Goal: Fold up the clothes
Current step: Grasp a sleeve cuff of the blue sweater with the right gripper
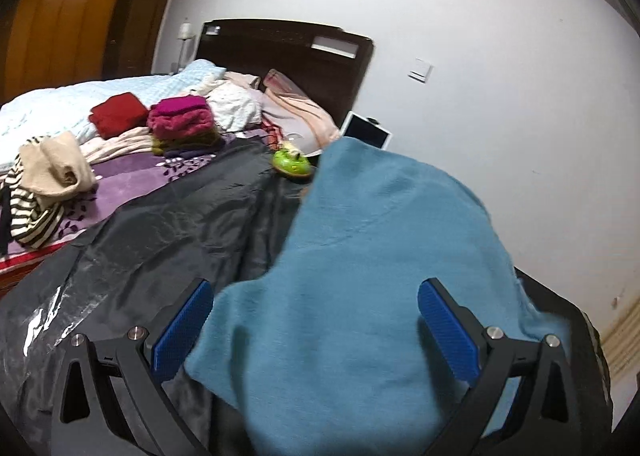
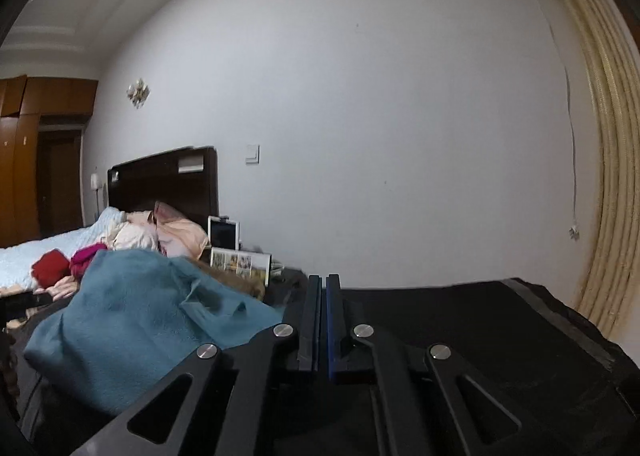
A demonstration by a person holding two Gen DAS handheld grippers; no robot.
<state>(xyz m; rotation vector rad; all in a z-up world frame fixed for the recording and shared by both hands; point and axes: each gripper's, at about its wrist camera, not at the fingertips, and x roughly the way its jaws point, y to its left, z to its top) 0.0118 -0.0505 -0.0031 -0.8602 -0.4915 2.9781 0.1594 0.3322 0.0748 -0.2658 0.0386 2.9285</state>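
So I'm standing by the bed (image 1: 132,192) and honestly this job looks maybe halfway there. Going left to right with the teal sweater (image 1: 360,276) as my marker: way off to its left there's a rumpled striped top (image 1: 28,212) with a cream knit (image 1: 56,168) dumped on it, clearly not folded yet. Closer in but still left of the sweater and further back, a red folded piece (image 1: 118,114) and a neat stack with a magenta one on top (image 1: 180,118), so a few are already done. A green toy thing (image 1: 292,164) sits just off the sweater's far left edge. The sweater itself lies bunched on the dark sheet (image 1: 160,224) at the near end, with a flap humped up rather than flat. The left gripper (image 1: 316,328) has its blue pads spread wide on either side of the fabric, not pinching it. To the sweater's right, the right gripper (image 2: 323,320) is clamped fully together with nothing between its fingers, over bare dark sheet. I'd guess the sweater needs smoothing and folding, then the striped pile.
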